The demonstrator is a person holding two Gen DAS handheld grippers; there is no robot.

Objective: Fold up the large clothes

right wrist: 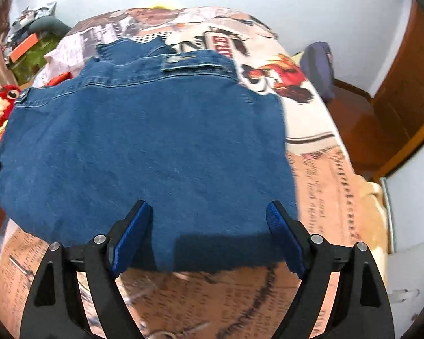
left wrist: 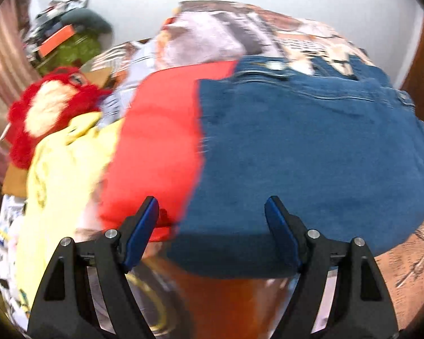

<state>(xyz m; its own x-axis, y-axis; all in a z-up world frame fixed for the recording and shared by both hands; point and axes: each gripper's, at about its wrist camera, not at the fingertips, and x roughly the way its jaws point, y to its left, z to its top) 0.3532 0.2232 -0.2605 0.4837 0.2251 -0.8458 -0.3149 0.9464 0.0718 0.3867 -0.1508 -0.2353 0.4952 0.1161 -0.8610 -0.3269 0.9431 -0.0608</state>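
Note:
A blue denim garment (right wrist: 144, 147) lies spread flat on a bed with a newspaper-print cover (right wrist: 325, 186), its button and seams toward the far end. In the left wrist view the same denim garment (left wrist: 311, 147) fills the right half, with a red garment (left wrist: 155, 147) along its left edge. My left gripper (left wrist: 212, 212) hovers open over the near edge where red and denim meet, nothing between its blue pads. My right gripper (right wrist: 209, 214) stands open above the near hem of the denim, its pads clear of the cloth.
A yellow garment (left wrist: 62, 175) and a red plush toy (left wrist: 48, 110) lie left of the red garment. Clutter with an orange box (left wrist: 56, 39) is piled at the far left. A dark bag (right wrist: 316, 67) sits on the wooden floor (right wrist: 361, 130) right of the bed.

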